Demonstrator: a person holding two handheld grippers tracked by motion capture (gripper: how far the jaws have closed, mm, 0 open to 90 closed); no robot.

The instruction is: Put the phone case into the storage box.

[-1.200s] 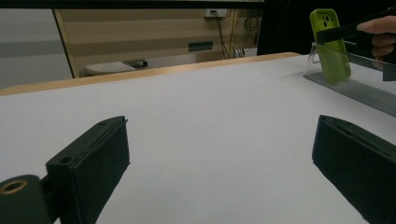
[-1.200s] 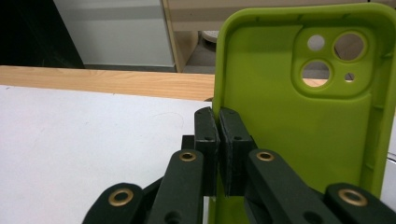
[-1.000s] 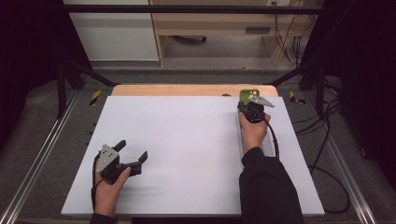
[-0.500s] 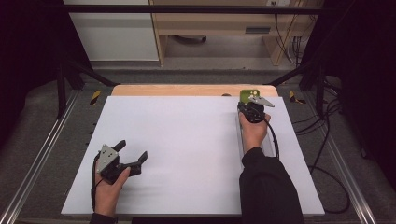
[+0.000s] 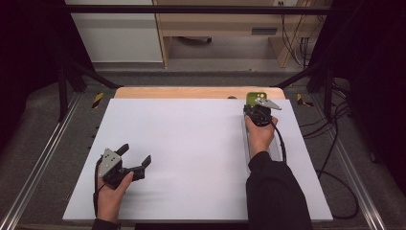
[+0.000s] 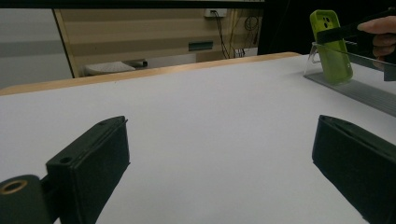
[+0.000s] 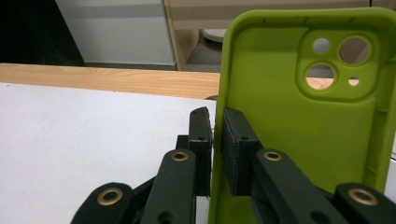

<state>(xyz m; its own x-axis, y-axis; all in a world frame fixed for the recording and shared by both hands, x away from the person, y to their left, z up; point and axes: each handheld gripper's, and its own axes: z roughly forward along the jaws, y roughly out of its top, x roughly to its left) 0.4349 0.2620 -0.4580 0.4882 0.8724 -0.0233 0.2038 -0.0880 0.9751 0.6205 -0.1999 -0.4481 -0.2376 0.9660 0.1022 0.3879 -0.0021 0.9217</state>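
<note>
A lime-green phone case [image 7: 289, 121] with camera cut-outs stands upright at the far right of the white board [image 5: 191, 143]. In the left gripper view the phone case [image 6: 331, 46] leans on a clear stand [image 6: 359, 58]. My right gripper [image 7: 217, 126] has its jaws on the case's left edge wall, which runs down between the pads. The jaws have just been opening a little, with the wall still pinched. From above, the right gripper [image 5: 253, 105] sits just behind the case [image 5: 253, 97]. My left gripper [image 5: 136, 154] rests open and empty near the board's front left, and its jaws [image 6: 219, 154] stand wide.
A wooden table edge [image 5: 191, 92] runs behind the board. A clear strip [image 6: 364, 91] lies along the board's right side under the stand. Cables [image 5: 335, 143] trail on the floor at the right. A metal rail [image 5: 43, 158] flanks the left.
</note>
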